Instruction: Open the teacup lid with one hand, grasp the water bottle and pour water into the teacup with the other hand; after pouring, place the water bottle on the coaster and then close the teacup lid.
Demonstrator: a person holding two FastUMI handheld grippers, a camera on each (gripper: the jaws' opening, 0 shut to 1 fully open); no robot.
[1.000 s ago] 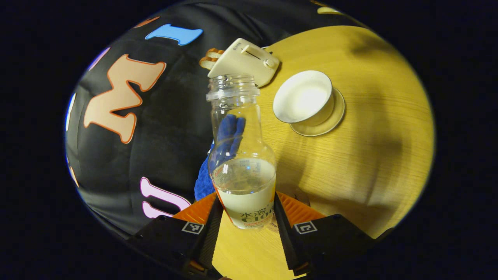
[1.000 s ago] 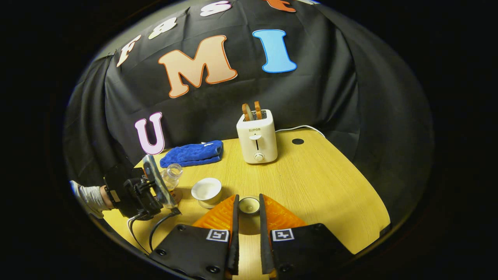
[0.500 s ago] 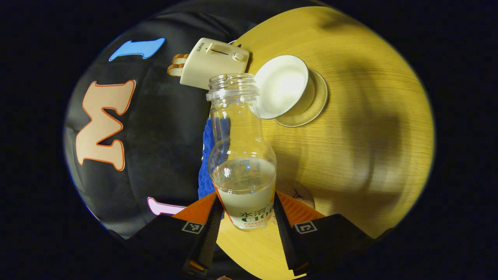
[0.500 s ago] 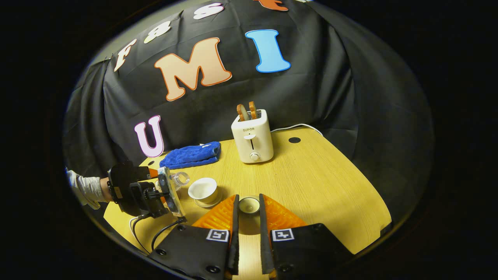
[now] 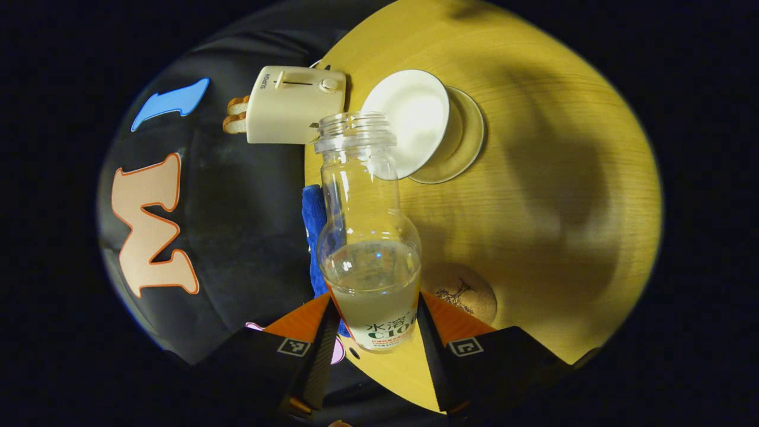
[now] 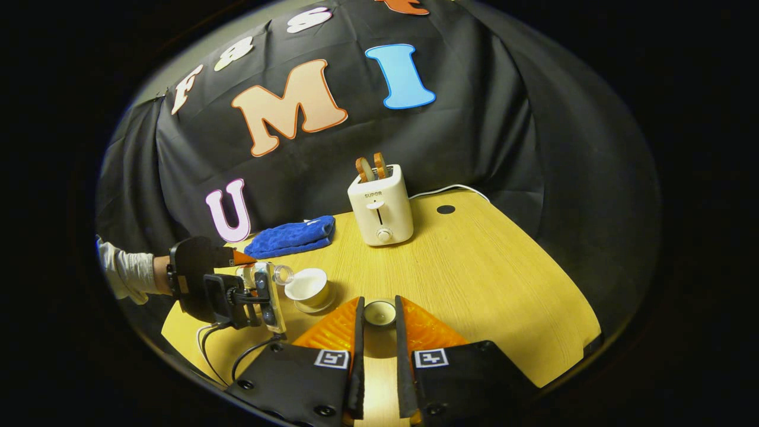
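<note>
Table [image 6: 474,279] of pale wood grain carrying everything, open room toward its right edge.
Left gripper [image 5: 375,332] is clamping the clear plastic water bottle [image 5: 367,237], tipping its uncapped mouth over the white glazed teacup [image 5: 409,127] on a saucer; round cork coaster [image 5: 465,299] lying beside. Right gripper [image 6: 377,341] is pinching the teacup lid [image 6: 379,312].

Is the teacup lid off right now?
Off. The teacup is open-topped; the right gripper holds the lid.
</note>
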